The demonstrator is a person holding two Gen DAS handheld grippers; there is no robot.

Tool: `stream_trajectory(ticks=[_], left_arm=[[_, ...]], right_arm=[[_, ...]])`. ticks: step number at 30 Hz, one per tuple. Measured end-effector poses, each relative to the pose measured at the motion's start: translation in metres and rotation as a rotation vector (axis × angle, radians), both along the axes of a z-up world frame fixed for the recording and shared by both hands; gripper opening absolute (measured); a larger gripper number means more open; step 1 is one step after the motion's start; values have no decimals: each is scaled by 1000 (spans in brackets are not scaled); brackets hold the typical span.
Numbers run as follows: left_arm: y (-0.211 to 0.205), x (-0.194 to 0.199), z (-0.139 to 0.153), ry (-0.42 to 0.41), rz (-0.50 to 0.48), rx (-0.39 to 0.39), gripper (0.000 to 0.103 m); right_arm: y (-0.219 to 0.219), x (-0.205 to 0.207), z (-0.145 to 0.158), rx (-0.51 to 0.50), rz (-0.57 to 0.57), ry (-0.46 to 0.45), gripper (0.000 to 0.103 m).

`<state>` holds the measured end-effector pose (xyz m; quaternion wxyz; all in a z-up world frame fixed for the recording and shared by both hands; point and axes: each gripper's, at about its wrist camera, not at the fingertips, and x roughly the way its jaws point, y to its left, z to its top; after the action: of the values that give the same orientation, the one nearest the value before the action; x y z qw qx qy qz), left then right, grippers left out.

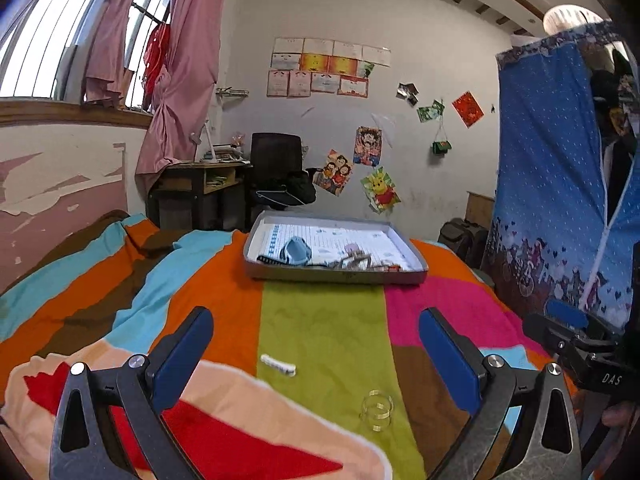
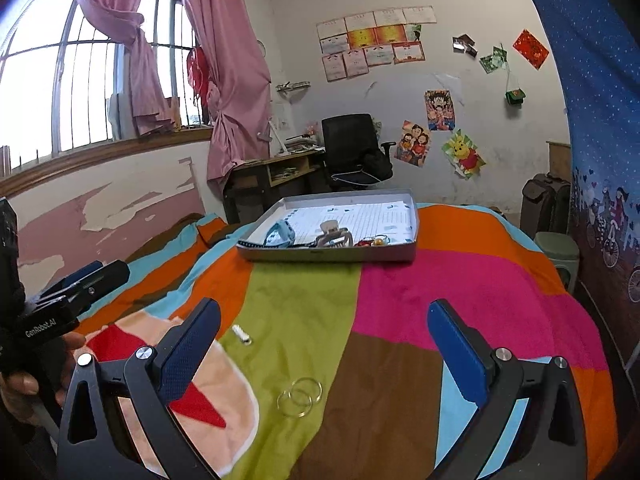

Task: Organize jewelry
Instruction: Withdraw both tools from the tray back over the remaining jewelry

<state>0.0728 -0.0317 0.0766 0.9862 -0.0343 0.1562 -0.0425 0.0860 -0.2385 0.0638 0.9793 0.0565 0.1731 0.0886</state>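
A grey shallow box point(image 1: 340, 276) point(image 2: 328, 255) sits on the striped bedspread ahead. It holds a blue band point(image 1: 297, 249) point(image 2: 280, 232), a hair claw clip point(image 1: 356, 259) point(image 2: 334, 234) and small trinkets. Two thin gold hoops point(image 1: 377, 407) point(image 2: 300, 396) lie on the green stripe near me. A small white piece point(image 1: 278, 364) point(image 2: 241, 334) lies to their left. My left gripper point(image 1: 316, 356) is open and empty above the bedspread. My right gripper point(image 2: 324, 356) is open and empty, the hoops just below it.
The bed's multicoloured cover point(image 1: 320, 320) point(image 2: 400, 300) fills the foreground. A desk point(image 2: 276, 176) and black chair point(image 2: 352, 152) stand behind the bed. A blue fabric wardrobe point(image 1: 560, 180) stands at the right, with a green stool point(image 2: 558, 252) beside it.
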Motion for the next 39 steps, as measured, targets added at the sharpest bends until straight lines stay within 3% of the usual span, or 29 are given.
stream_trajectory(ticks=[16,25,39], left_arm=[[12,-35,-36,30,12,3,103],[23,-31,-58,95,37,-30,103],[22,-24,-75,122,55,8,103]], right_arm=[[17,-51,-36,-32,-40,3,102],[17,-47,-51,-32,-71,48,102],[32,-29,-65,-30,-71,93,102]])
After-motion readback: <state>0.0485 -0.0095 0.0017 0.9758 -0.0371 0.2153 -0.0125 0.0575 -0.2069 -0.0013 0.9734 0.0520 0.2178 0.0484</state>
